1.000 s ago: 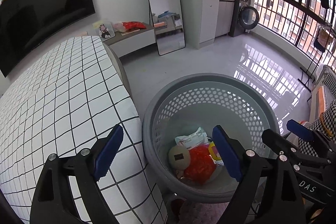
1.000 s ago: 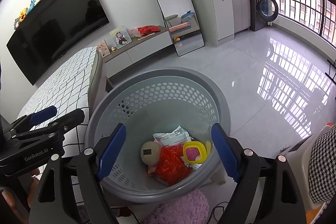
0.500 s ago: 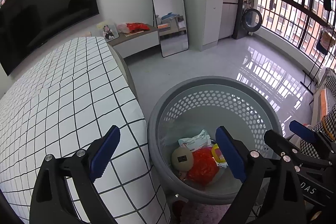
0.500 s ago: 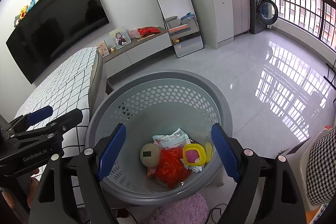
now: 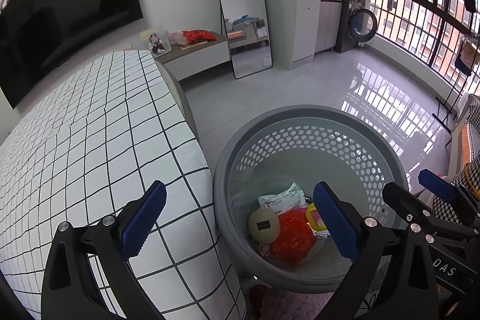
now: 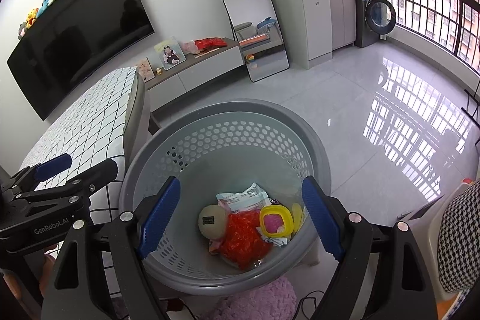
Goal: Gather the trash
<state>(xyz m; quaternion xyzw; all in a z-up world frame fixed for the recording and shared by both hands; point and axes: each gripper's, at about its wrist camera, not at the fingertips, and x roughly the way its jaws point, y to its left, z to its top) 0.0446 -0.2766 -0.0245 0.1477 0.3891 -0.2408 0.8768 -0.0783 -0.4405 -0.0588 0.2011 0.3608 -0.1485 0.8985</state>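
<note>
While trash lies in the basket (image 6: 312, 140), both grippers — left gripper (image 5: 240, 225) just widening, right gripper (image 6: 240, 218) — gape empty above it.

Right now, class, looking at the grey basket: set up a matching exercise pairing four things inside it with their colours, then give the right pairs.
Things in the basket:
1. round ball
2. crumpled bag
3. small lidded tub
4. flat packet

Colours:
A. yellow with a pink middle
B. beige with a dark label
C. white and pale blue
D. red

Pairs: 1-B, 2-D, 3-A, 4-C
</note>
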